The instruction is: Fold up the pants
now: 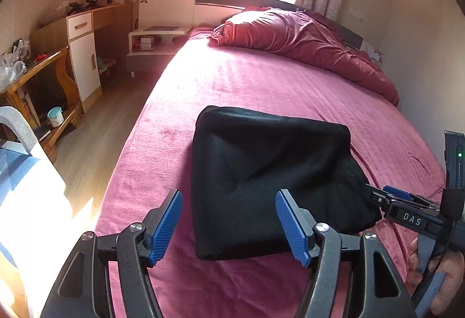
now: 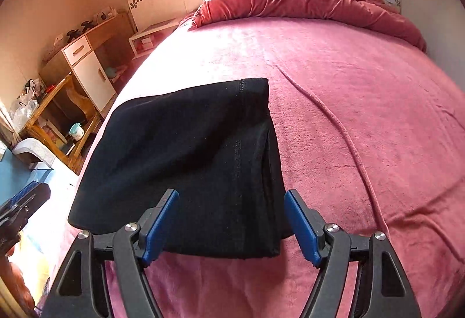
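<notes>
The black pants (image 1: 270, 181) lie folded into a thick square bundle on the pink bedspread (image 1: 261, 85). My left gripper (image 1: 229, 228) hovers open above the bundle's near left part, its blue pads clear of the cloth. In the right wrist view the same pants (image 2: 189, 161) lie with their stitched edge to the right. My right gripper (image 2: 232, 226) is open over the bundle's near right corner, nothing pinched. The right gripper (image 1: 395, 197) also shows at the left view's right edge, held by a hand (image 1: 436, 268).
A crumpled red duvet (image 1: 305, 42) fills the bed's head end. Left of the bed are the wooden floor (image 1: 96, 140), a white-and-wood cabinet (image 1: 84, 56), a cluttered wooden table (image 1: 37, 85) and a low nightstand (image 1: 157, 39). A ridge in the bedspread (image 2: 348, 143) runs right of the pants.
</notes>
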The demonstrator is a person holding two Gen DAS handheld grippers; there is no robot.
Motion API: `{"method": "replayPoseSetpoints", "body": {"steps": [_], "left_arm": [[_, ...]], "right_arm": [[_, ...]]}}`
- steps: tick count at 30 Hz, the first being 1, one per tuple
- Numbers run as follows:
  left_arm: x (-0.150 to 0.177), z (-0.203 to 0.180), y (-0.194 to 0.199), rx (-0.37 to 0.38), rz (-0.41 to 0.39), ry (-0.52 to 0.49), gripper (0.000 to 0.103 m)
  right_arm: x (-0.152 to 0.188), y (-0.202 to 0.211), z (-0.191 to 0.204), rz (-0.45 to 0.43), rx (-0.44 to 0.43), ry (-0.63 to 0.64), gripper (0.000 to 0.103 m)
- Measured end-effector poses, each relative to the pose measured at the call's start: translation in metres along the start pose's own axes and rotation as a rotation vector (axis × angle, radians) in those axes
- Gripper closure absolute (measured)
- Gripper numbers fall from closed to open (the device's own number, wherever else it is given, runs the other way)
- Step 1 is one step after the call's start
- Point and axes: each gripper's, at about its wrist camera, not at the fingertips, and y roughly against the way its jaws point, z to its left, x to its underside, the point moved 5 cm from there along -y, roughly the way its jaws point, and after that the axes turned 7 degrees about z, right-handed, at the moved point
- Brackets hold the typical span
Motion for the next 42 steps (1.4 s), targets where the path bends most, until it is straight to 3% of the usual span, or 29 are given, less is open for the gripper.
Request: {"method": "replayPoseSetpoints", "body": {"steps": [13,22,25,28,33,42], "left_arm": [[0.032,-0.015,0.047,-0.062,-0.064,-0.019,0.035],[0.043,-0.021,0.059,-0.072,-0.078,-0.032,0.035],[0.042,-0.025,0.065,-0.068,-0.095,-0.044,0.027],[0.040,-0.027,0.073,-0.047,-0.116,-0.036,0.027],[0.036,-0.026,0.081,-0.104,-0.138,-0.032,0.027],[0.036,-0.022,0.087,-0.110,-0.147,-0.017,0.027]], "right_arm": [[0.047,0.053,0.025,-0.100,0.091,0.022,0.022],[0.052,0.068,0.025,-0.143,0.123,0.015,0.022],[0.051,0.074,0.023,-0.158,0.121,0.008,0.021],[0.051,0.080,0.022,-0.170,0.122,0.003,0.021],[0.053,0.088,0.025,-0.186,0.126,0.008,0.021],[0.053,0.096,0.031,-0.211,0.137,0.033,0.021]]}}
